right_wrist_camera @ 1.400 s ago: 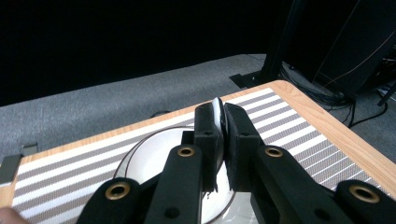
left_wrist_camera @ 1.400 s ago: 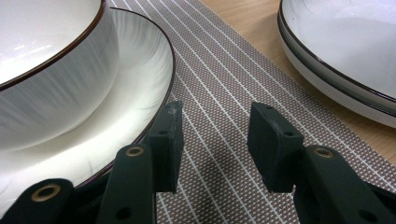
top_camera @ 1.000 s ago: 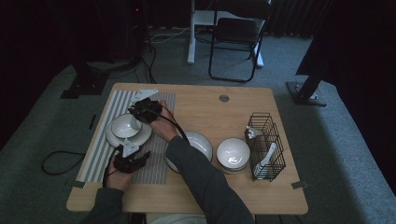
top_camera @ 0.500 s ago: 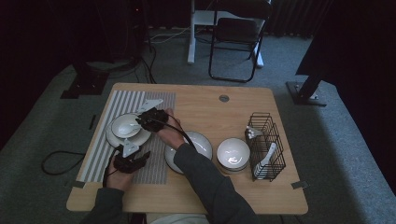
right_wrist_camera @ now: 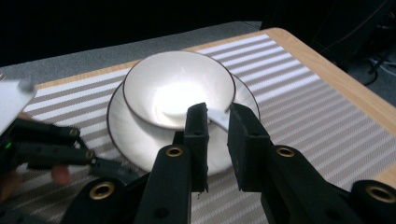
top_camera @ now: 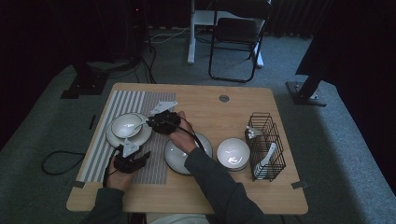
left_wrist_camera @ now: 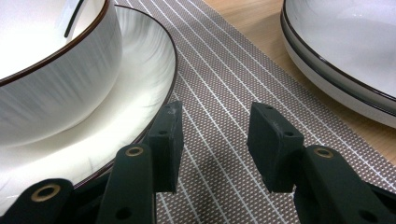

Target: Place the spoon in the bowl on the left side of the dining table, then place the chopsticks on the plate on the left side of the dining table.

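Two grippers over the striped mat. Right gripper sits just beside the bowl, jaws just opening, narrow gap, pads clear of the spoon lying in the bowl on its plate. Left gripper is released, empty, near edge of that plate, on the mat.

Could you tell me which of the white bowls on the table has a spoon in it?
The bowl on the plate on the striped mat; the bowl beside the wire basket is empty.
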`<state>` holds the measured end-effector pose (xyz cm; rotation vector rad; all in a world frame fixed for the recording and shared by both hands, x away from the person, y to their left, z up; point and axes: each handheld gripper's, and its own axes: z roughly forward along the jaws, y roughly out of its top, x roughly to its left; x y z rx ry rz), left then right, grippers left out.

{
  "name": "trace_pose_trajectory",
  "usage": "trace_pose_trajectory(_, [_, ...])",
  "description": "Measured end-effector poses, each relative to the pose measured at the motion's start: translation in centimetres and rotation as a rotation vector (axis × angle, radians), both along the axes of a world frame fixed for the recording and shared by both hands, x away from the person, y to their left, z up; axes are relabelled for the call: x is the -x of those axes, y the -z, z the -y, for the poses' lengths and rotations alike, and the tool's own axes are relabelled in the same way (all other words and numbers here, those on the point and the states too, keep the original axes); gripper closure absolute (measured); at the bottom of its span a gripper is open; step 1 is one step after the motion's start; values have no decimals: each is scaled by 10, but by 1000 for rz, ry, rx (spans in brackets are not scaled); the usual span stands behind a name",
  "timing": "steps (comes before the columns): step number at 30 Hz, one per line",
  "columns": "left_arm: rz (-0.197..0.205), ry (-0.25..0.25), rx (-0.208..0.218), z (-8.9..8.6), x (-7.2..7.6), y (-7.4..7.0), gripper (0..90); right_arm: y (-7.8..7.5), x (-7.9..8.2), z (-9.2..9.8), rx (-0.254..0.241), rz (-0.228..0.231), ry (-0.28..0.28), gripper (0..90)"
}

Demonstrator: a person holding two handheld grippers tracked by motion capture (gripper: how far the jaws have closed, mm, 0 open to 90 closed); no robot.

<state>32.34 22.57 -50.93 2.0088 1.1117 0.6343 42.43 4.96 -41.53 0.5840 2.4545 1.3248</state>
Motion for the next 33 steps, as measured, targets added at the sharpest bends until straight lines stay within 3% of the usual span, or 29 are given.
trace_pose_trajectory(7, [3,1,5,3,1,-2,563,5,14,36,-24,-39,60,705])
trace_pose_trajectory(13, [2,11,15,5,0,-4,562,10,27,54,-42,-82,109,654])
trace_pose_trajectory(20, [7,25,14,8,1,-7,562,13,44,62,5,-17,138,604])
trace_pose_trajectory(33, [9,55,32,13,3,-13,561,12,62,89,-26,-27,206,576])
